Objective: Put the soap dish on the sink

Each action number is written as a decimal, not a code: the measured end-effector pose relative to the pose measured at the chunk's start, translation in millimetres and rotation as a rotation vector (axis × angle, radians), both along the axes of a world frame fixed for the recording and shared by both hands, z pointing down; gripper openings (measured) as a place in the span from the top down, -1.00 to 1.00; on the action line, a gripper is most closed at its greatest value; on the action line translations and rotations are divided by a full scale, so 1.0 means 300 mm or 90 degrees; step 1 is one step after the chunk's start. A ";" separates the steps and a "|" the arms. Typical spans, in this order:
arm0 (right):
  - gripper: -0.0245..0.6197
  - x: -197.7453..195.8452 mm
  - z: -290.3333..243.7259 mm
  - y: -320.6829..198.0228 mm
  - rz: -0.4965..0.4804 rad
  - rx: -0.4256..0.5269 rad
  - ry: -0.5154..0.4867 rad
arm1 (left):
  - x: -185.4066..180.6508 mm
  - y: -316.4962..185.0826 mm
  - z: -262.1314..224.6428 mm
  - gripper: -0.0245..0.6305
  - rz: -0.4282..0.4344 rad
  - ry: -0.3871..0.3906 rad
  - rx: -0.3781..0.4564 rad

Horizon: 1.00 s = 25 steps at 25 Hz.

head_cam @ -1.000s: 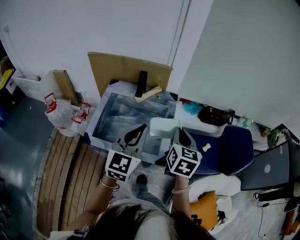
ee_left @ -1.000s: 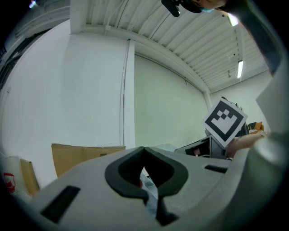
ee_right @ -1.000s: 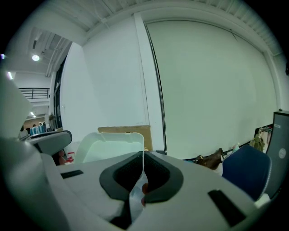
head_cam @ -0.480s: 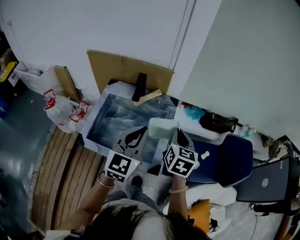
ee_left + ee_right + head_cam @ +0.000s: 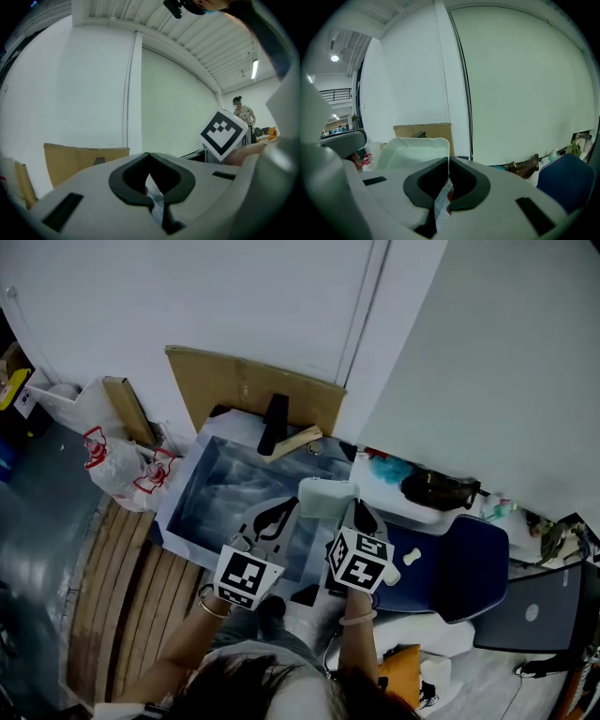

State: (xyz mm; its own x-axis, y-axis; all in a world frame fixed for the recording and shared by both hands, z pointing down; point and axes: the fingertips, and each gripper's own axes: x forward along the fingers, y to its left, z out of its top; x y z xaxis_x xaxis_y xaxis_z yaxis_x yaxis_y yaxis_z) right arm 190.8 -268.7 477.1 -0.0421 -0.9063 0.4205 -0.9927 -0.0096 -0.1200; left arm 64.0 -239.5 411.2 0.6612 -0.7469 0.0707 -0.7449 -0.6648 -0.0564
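The soap dish (image 5: 328,498), a pale green shallow tray, hangs over the right rim of the steel sink (image 5: 184,491). My right gripper (image 5: 353,509) is shut on the dish's near right edge. In the right gripper view the dish (image 5: 415,152) spreads to the left of the jaws, and my right gripper (image 5: 449,161) pinches its thin rim. My left gripper (image 5: 279,512) hovers over the sink's front part, just left of the dish. Its jaws meet in the left gripper view, where the left gripper (image 5: 149,154) holds nothing.
A black faucet (image 5: 275,424) stands at the sink's back, in front of a cardboard sheet (image 5: 248,388). Right of the sink are a white shelf with a brown shoe (image 5: 437,489) and a blue chair (image 5: 466,549). A plastic bag (image 5: 120,465) and wooden planks (image 5: 122,592) lie left.
Both grippers and the dish hold nearly the same place over the sink's right front. The view has shifted a little, nothing was let go.
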 end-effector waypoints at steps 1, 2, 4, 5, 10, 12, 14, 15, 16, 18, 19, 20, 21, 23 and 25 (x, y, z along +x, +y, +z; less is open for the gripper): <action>0.84 0.004 0.007 -0.014 0.001 -0.003 0.002 | 0.004 -0.012 0.003 0.92 0.003 -0.001 -0.001; 0.84 0.007 0.015 -0.028 0.002 -0.005 0.005 | 0.008 -0.025 0.008 0.92 0.005 -0.001 -0.001; 0.84 0.014 0.028 -0.056 0.004 -0.009 0.010 | 0.014 -0.053 0.017 0.92 0.010 -0.002 -0.004; 0.84 0.018 0.034 -0.070 0.006 -0.010 0.011 | 0.016 -0.067 0.022 0.92 0.012 -0.002 -0.006; 0.84 0.029 0.052 -0.139 0.014 -0.020 0.018 | 0.017 -0.138 0.036 0.92 0.021 0.000 -0.013; 0.84 0.032 0.059 -0.166 0.017 -0.024 0.023 | 0.015 -0.167 0.041 0.92 0.023 0.003 -0.017; 0.84 0.036 0.069 -0.192 0.021 -0.030 0.027 | 0.014 -0.196 0.048 0.92 0.027 0.004 -0.021; 0.84 0.038 0.076 -0.206 0.023 -0.033 0.029 | 0.014 -0.211 0.052 0.92 0.030 0.003 -0.023; 0.84 0.040 0.082 -0.220 0.025 -0.036 0.031 | 0.014 -0.228 0.056 0.92 0.032 0.003 -0.025; 0.84 0.044 0.096 -0.246 0.028 -0.043 0.037 | 0.013 -0.260 0.063 0.92 0.035 0.005 -0.029; 0.84 0.046 0.104 -0.259 0.028 -0.047 0.042 | 0.012 -0.276 0.067 0.92 0.036 0.007 -0.031; 0.84 0.047 0.112 -0.272 0.028 -0.050 0.047 | 0.011 -0.291 0.071 0.92 0.038 0.009 -0.033; 0.84 0.050 0.120 -0.286 0.028 -0.054 0.052 | 0.011 -0.306 0.075 0.92 0.039 0.010 -0.035; 0.84 0.054 0.139 -0.311 0.029 -0.061 0.060 | 0.010 -0.333 0.085 0.92 0.043 0.011 -0.039; 0.84 0.058 0.156 -0.334 0.029 -0.068 0.063 | 0.009 -0.355 0.098 0.92 0.046 0.011 -0.044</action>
State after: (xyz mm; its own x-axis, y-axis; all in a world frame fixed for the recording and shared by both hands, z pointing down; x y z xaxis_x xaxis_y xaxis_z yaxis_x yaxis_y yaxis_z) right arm 208.3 -368.8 523.9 0.0448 -0.8564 0.5144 -0.9978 -0.0631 -0.0181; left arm 66.6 -346.0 440.5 0.7146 -0.6911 0.1084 -0.6955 -0.7185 0.0035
